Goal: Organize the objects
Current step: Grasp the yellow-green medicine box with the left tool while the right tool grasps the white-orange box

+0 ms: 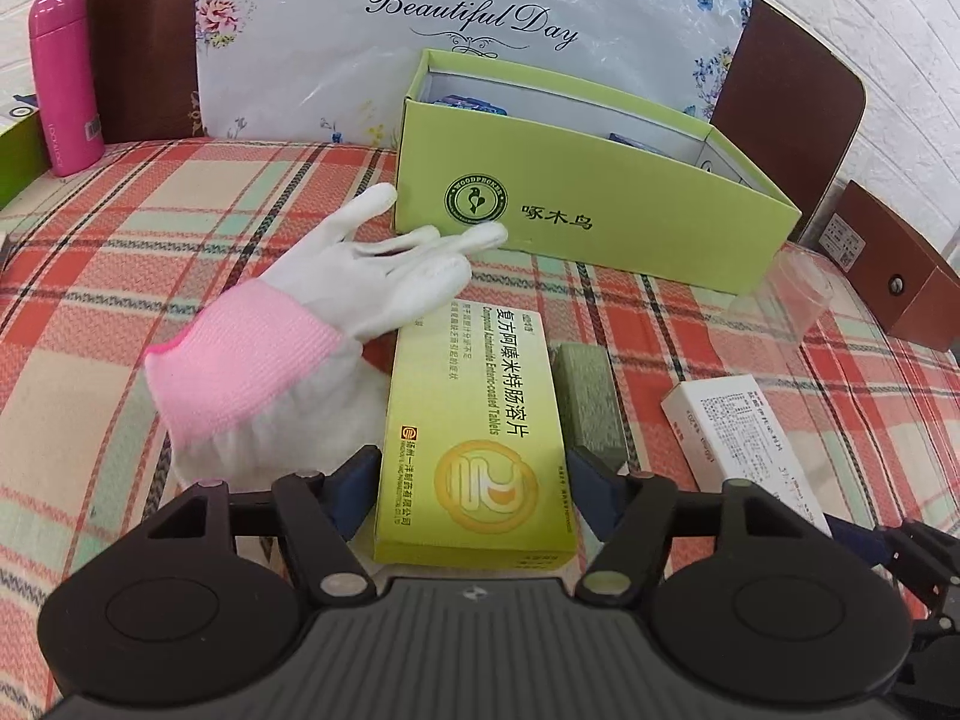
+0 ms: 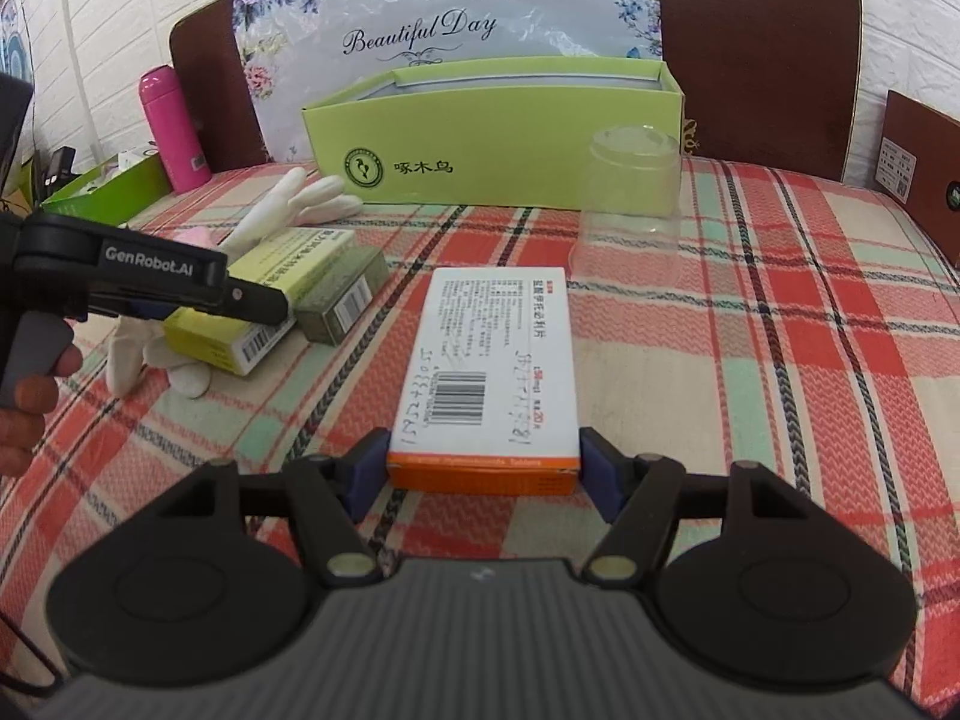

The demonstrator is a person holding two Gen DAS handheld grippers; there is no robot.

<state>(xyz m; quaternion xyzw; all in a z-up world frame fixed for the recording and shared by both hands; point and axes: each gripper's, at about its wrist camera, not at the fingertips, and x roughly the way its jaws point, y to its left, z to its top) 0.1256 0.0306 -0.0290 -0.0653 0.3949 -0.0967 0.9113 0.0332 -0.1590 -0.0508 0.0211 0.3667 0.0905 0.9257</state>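
My left gripper is shut on a yellow-green medicine box, which lies flat on the plaid tablecloth; the box also shows in the right wrist view. A dark green small box lies against its right side. A white glove with a pink cuff lies left of it. My right gripper is shut on a white and orange medicine box lying flat on the cloth. An open light-green cardboard box stands behind, also in the right wrist view.
An upturned clear plastic cup stands just right of the white box, in front of the green cardboard box. A pink bottle stands at the far left. A brown box sits at the right edge. Brown chair backs stand behind the table.
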